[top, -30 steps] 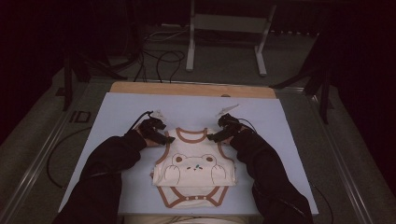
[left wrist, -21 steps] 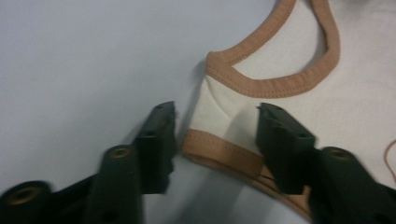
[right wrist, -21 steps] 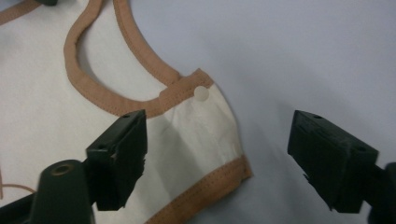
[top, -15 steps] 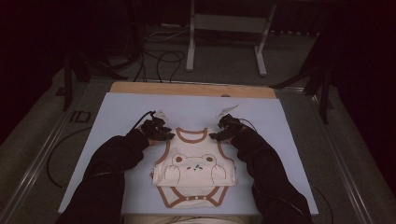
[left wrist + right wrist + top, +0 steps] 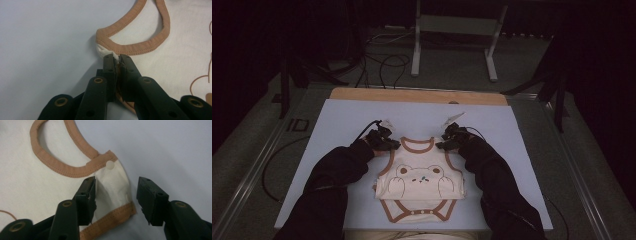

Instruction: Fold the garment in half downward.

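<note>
A cream baby bodysuit [image 5: 421,175] with brown trim and a bear print lies flat on the pale board [image 5: 342,120], neck away from the person. My left gripper [image 5: 393,145] is at its left shoulder. In the left gripper view the jaws have just closed, and the left gripper [image 5: 117,58] is shut on bunched shoulder fabric of the bodysuit [image 5: 162,57] under the brown neckline. My right gripper [image 5: 443,145] is at the other shoulder. Its jaws have just been closing. The right gripper [image 5: 116,186] still straddles the shoulder flap of the bodysuit [image 5: 37,182] with a gap, without pinching it.
The board has a wooden strip [image 5: 417,95] along its far edge. Beyond it stand a metal frame's legs [image 5: 416,45] and loose cables [image 5: 382,62] on the floor. Dark sleeves [image 5: 332,185] come in from the bottom on both sides of the garment.
Both hands stay at the bodysuit's shoulders; the left one has edged slightly toward the garment. The bodysuit lies as before.
</note>
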`<move>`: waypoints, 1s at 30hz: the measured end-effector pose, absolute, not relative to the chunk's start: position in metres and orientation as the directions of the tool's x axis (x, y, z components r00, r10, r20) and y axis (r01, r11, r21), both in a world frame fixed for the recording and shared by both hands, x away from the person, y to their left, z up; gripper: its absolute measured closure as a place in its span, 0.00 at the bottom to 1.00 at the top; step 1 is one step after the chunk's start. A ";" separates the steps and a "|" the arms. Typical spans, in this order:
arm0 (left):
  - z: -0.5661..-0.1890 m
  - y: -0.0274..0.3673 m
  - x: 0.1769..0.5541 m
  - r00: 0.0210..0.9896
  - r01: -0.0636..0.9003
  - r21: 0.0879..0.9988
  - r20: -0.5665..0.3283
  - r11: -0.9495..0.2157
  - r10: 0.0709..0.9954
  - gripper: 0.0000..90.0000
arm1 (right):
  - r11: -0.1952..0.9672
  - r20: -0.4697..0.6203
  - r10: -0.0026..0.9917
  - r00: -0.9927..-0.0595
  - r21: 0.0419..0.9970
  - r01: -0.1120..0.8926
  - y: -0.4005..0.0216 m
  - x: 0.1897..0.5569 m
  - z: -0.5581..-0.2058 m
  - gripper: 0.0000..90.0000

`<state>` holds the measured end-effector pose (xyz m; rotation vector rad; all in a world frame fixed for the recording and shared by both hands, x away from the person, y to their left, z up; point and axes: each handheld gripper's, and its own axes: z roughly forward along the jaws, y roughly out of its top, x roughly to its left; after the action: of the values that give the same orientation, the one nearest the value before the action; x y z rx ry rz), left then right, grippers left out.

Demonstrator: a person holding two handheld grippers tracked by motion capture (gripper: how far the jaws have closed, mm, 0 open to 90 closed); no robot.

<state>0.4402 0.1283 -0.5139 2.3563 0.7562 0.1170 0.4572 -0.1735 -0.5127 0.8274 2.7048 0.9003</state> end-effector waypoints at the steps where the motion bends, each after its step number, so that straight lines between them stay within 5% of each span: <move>1: -0.514 0.128 0.440 0.828 0.492 0.611 -0.108 -0.621 0.551 0.95 | 0.663 0.015 0.556 -0.831 0.595 0.454 -0.173 0.457 -0.512 0.59; 13: -0.508 0.126 0.436 0.825 0.479 0.610 -0.067 -0.631 0.562 0.97 | 0.643 0.026 0.599 -0.800 0.580 0.500 -0.174 0.457 -0.510 0.86; 30: -0.496 0.131 0.435 0.816 0.475 0.632 -0.056 -0.611 0.576 0.98 | 0.633 -0.004 0.605 -0.796 0.608 0.478 -0.173 0.450 -0.497 0.90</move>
<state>0.4351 0.1310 -0.4963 2.3410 0.7693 0.2002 0.4498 -0.1732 -0.4971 0.8900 2.6468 0.8961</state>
